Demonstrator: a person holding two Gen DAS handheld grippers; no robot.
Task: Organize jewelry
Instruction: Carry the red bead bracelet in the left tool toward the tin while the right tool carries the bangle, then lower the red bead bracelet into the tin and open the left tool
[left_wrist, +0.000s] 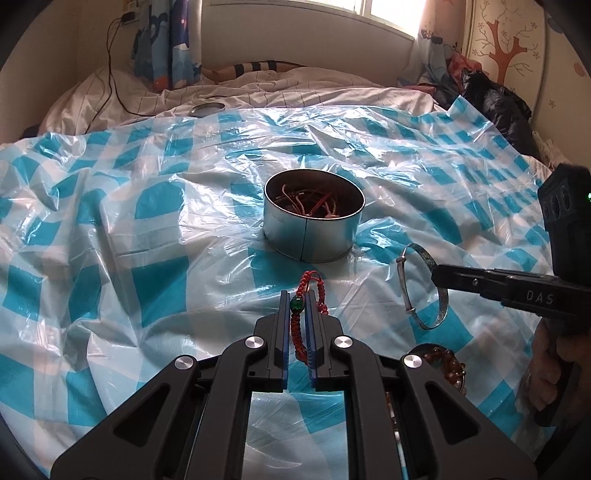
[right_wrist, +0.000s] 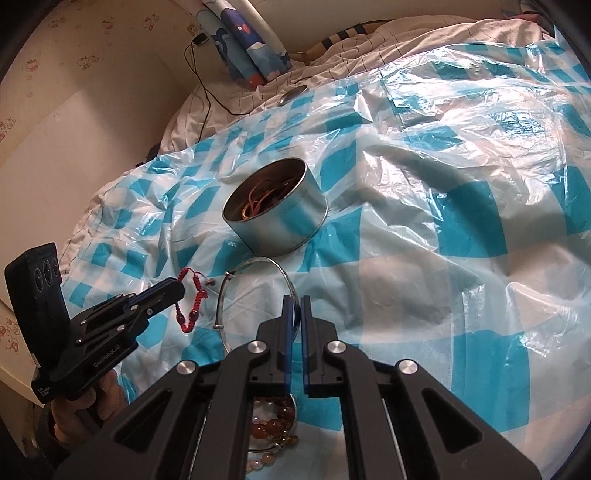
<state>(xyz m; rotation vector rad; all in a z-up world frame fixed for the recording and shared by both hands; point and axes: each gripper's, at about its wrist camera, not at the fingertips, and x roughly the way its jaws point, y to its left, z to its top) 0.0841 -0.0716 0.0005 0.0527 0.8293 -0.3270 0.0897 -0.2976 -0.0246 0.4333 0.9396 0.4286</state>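
A round metal tin (left_wrist: 314, 218) holding several red and brown cords stands on the blue-checked plastic sheet; it also shows in the right wrist view (right_wrist: 275, 210). My left gripper (left_wrist: 297, 295) is shut on a red braided bracelet (left_wrist: 300, 325) with a green bead, just short of the tin; it shows in the right wrist view (right_wrist: 173, 286) with the red bracelet (right_wrist: 195, 302) dangling. My right gripper (right_wrist: 295, 301) is shut on a silver bangle (right_wrist: 255, 291), which shows in the left wrist view (left_wrist: 424, 288) beside the right gripper (left_wrist: 437, 275).
Amber bead bracelets (right_wrist: 273, 428) lie under my right gripper, also in the left wrist view (left_wrist: 448, 363). The tin's lid (left_wrist: 207, 109) lies at the sheet's far edge. A black cable (left_wrist: 114, 81) runs over the white bedding. Dark clothes (left_wrist: 491, 99) are piled at the far right.
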